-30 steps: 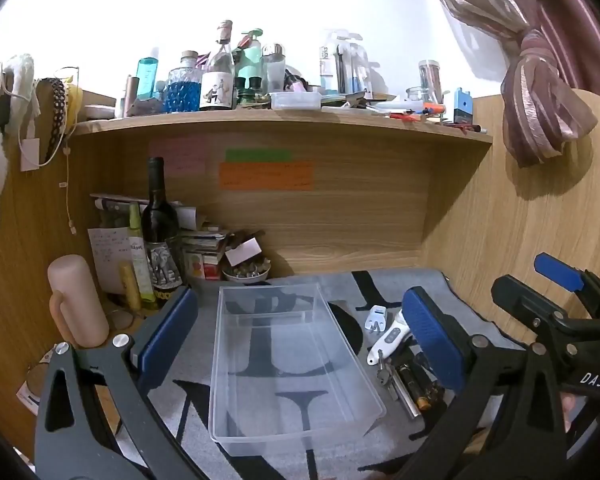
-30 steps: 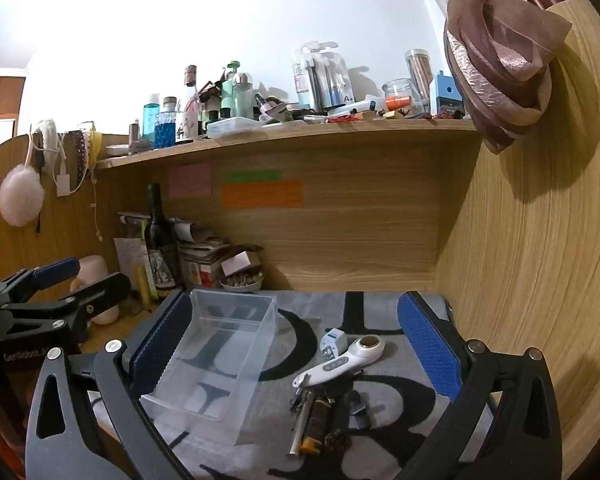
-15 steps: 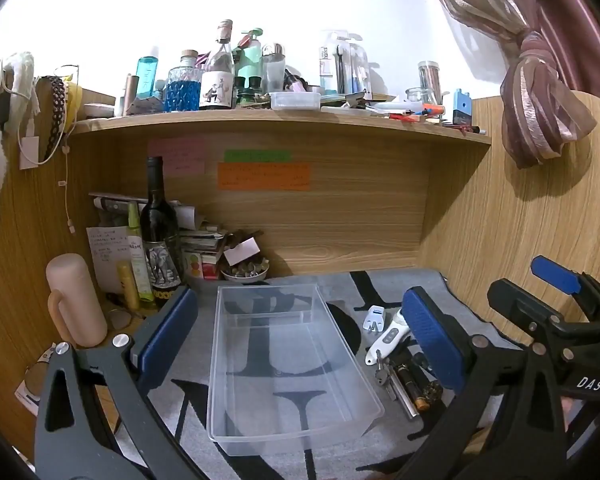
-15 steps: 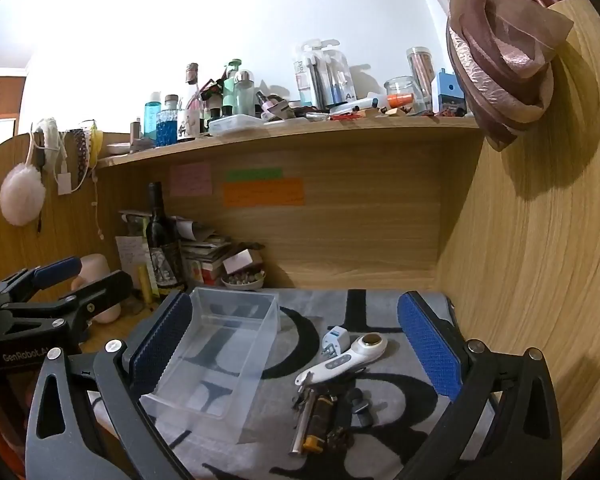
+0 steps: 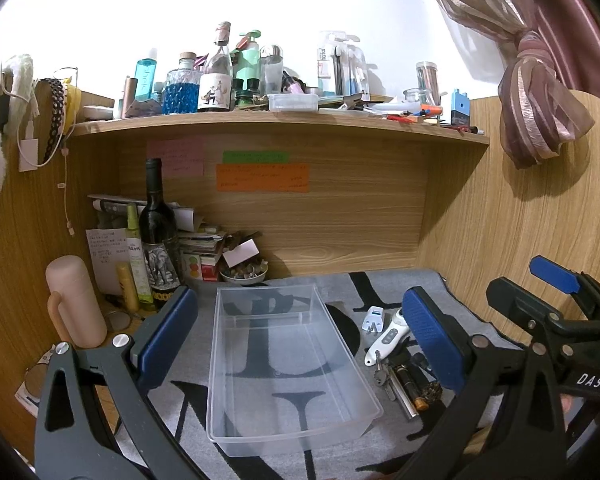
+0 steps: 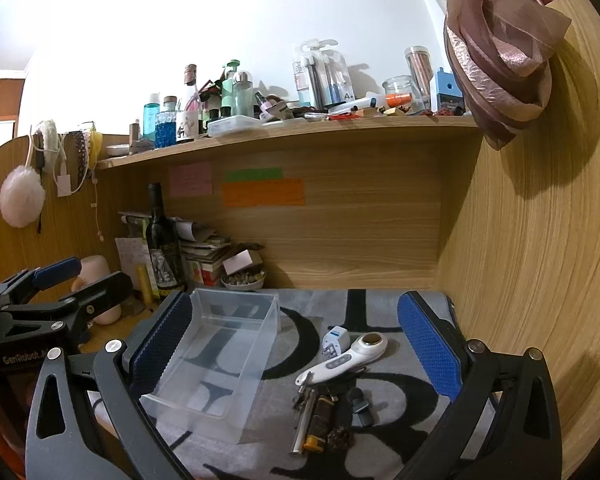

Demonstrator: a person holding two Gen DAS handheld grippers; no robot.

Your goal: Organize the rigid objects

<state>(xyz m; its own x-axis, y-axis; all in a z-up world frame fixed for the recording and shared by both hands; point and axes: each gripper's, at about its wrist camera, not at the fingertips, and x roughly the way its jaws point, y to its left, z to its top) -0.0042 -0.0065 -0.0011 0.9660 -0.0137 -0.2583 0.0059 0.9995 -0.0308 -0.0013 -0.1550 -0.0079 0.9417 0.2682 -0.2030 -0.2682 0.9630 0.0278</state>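
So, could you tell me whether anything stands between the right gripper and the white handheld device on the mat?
Nothing visible does: the right gripper hangs open above the white handheld device, with only bare mat around it.

The mat (image 5: 396, 288) at the back of the counter, between the bin (image 5: 288, 364) and the back panel, lies bare. The bin's open top is unblocked. To its right, the plug (image 6: 336, 340), white handle (image 6: 342, 360) and batteries (image 6: 320, 420) crowd the mat close together. Bottles (image 5: 158, 240) and a pink cup (image 5: 76, 304) block the left corner. The shelf (image 5: 276, 122) overhangs the back.
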